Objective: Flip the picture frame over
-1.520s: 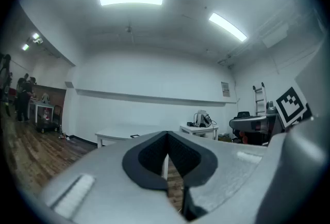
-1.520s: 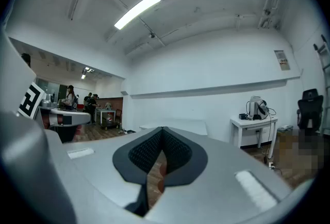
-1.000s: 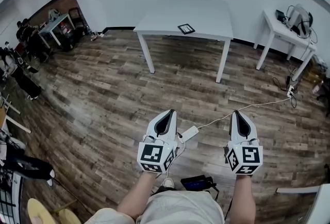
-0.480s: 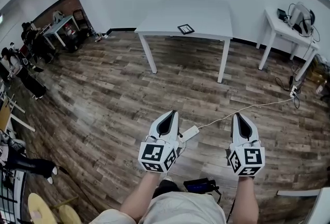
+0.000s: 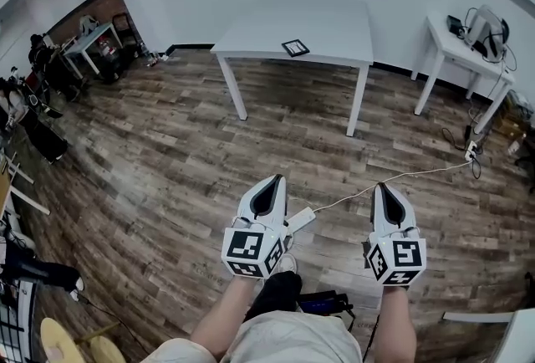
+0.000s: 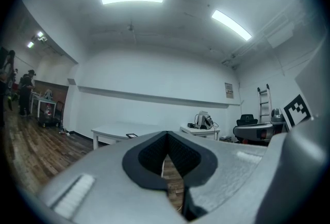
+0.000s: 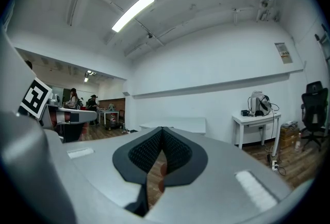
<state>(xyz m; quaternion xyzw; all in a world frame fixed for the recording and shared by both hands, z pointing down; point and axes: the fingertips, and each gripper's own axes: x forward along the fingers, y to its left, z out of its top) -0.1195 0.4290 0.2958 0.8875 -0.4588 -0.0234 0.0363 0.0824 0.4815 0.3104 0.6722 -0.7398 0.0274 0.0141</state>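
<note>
White desk (image 5: pixel 334 23) across the wood floor (image 5: pixel 167 152) carries the dark picture frame (image 5: pixel 295 47) near its front edge, well apart from left gripper (image 5: pixel 269 184) and right gripper (image 5: pixel 385 186), fingers pressed together, empty

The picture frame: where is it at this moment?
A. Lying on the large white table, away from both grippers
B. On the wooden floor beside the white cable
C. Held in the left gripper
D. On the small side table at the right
A: in the head view the picture frame lies on the large white table, near its nearer edge, while the left gripper and the right gripper are over the floor, well short of it, both shut on nothing.
</note>
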